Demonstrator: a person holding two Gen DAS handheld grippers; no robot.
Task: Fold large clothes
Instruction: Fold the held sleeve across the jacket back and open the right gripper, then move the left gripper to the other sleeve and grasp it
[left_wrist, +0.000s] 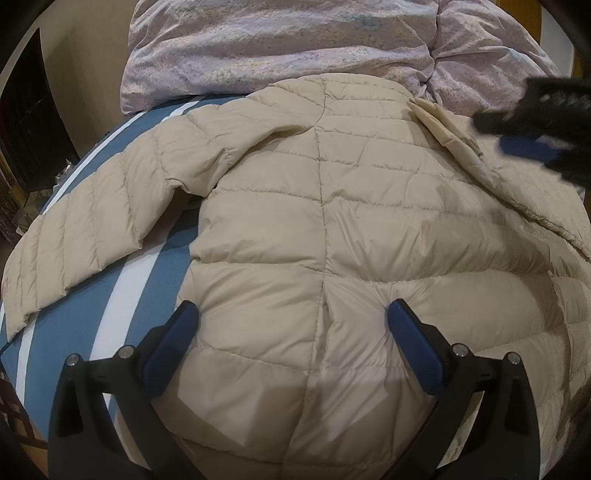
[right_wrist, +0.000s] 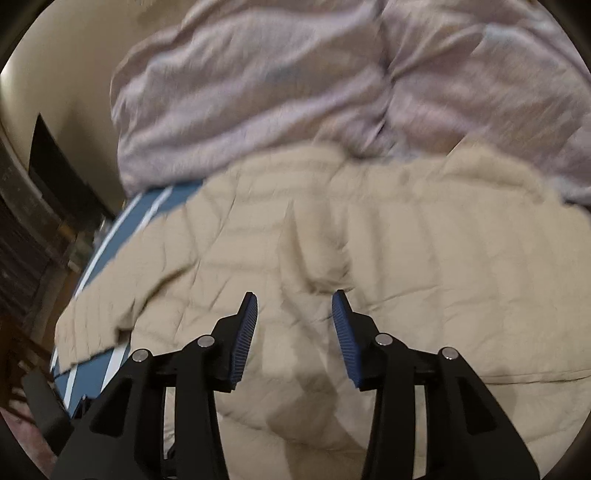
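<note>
A beige quilted puffer jacket (left_wrist: 332, 206) lies spread back-up on the bed, one sleeve (left_wrist: 81, 236) stretched out to the left. My left gripper (left_wrist: 291, 314) is open and empty, its jaws wide over the jacket's lower back. My right gripper (right_wrist: 293, 306) is open and empty above the jacket (right_wrist: 406, 258); that view is blurred. The right gripper also shows in the left wrist view (left_wrist: 535, 125), blurred, over the jacket's right shoulder near a folded-up flap of fabric (left_wrist: 447, 125).
The bed has a blue sheet with white stripes (left_wrist: 122, 295). A crumpled lilac duvet (left_wrist: 295, 48) lies at the far side of the bed. Dark furniture (left_wrist: 26, 122) stands beyond the bed's left edge, by a beige wall.
</note>
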